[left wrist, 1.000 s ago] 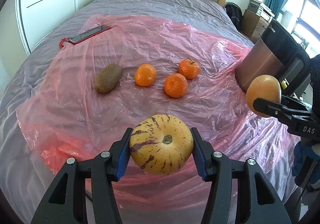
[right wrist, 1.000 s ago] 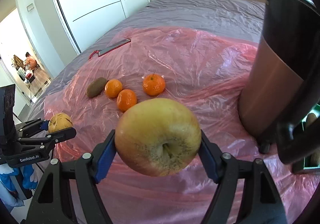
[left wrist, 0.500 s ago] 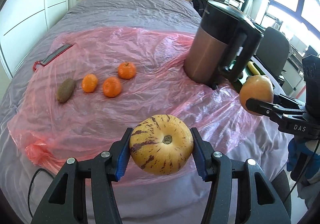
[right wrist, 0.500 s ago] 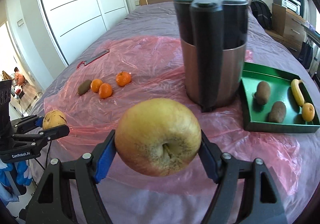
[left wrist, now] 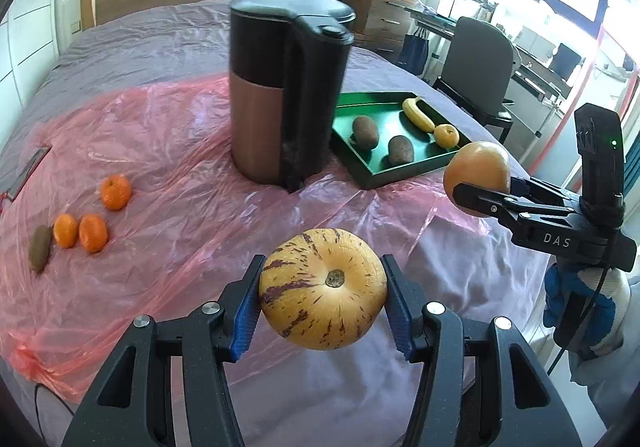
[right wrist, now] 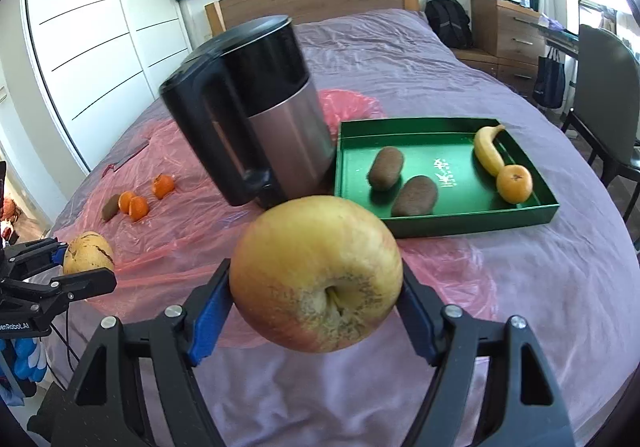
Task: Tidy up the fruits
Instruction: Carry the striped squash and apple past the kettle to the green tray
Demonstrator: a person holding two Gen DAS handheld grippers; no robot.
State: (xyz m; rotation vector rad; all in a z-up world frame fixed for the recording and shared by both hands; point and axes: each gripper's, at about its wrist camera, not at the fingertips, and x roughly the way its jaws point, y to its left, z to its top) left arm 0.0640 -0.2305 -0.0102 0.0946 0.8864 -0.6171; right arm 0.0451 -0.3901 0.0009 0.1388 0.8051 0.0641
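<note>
Fruits are being gathered into the green tray [right wrist: 548, 203] on the bed [right wrist: 400, 47], and two of them are riding in the air: the left tool [left wrist: 323, 301] is pinching a striped yellow melon [left wrist: 323, 289], and the right tool [right wrist: 316, 287] is pinching a yellow apple [right wrist: 316, 275], each fruit squeezed between blue ribbed pads. To finish this step well, I judge each hand should be lowering its fruit onto a bare patch of tray floor, clear of the two kiwis [right wrist: 386, 168], the banana [right wrist: 486, 149] and the orange [right wrist: 515, 183] lying there, and steering around the tall kettle [right wrist: 256, 127] just beside the tray. Both fruits are smooth and round, so they are likely to roll; spreading the pads only once each one is resting would be wise. The pink plastic sheet [left wrist: 160, 151] is looking thin, crinkled and slippery, with three tangerines [left wrist: 93, 233] and a fuzzy kiwi [left wrist: 40, 254] waiting on it.
</note>
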